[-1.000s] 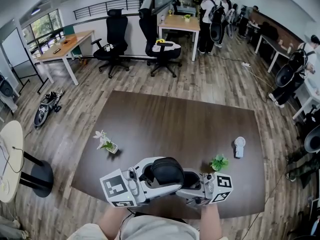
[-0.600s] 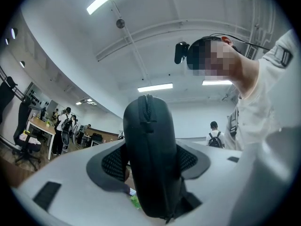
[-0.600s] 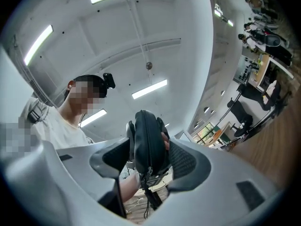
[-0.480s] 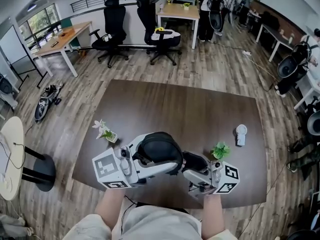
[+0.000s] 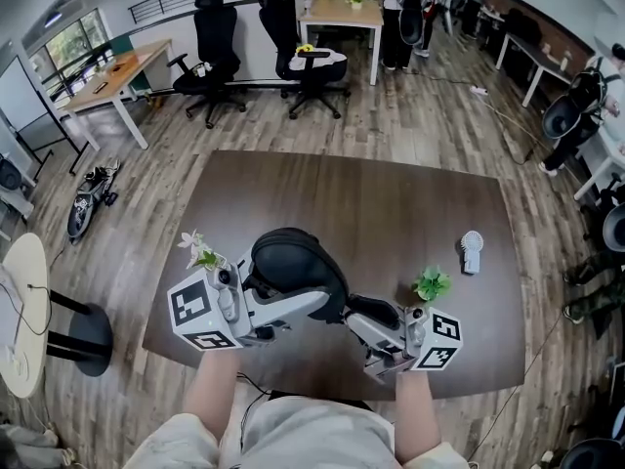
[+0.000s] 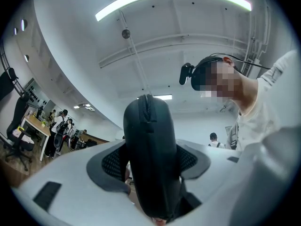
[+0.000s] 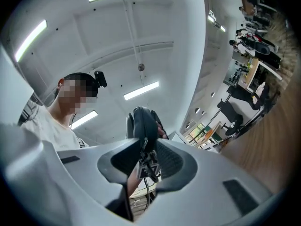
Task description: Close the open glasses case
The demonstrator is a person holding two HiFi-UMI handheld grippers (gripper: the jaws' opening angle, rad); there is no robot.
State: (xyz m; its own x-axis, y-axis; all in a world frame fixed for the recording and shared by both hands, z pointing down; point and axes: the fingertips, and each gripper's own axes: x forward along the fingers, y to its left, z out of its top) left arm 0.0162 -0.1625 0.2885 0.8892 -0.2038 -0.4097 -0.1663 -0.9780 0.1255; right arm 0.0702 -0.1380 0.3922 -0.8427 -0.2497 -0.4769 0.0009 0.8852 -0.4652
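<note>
A dark brown rectangular surface (image 5: 371,213) stands on a grey wood-plank floor (image 5: 420,125), with black office chairs (image 5: 217,52) beyond it. On the surface are a small white-flowered pot plant (image 5: 202,254), a green pot plant (image 5: 431,285) and a little white fan (image 5: 472,253). The black, rounded, zippered glasses case (image 5: 291,267) is held up above the near edge. The left hand-held gripper (image 5: 293,309) clamps its body. The right hand-held gripper (image 5: 363,315), whose jaws have just been closing, seems to pinch its zipper end.
</note>
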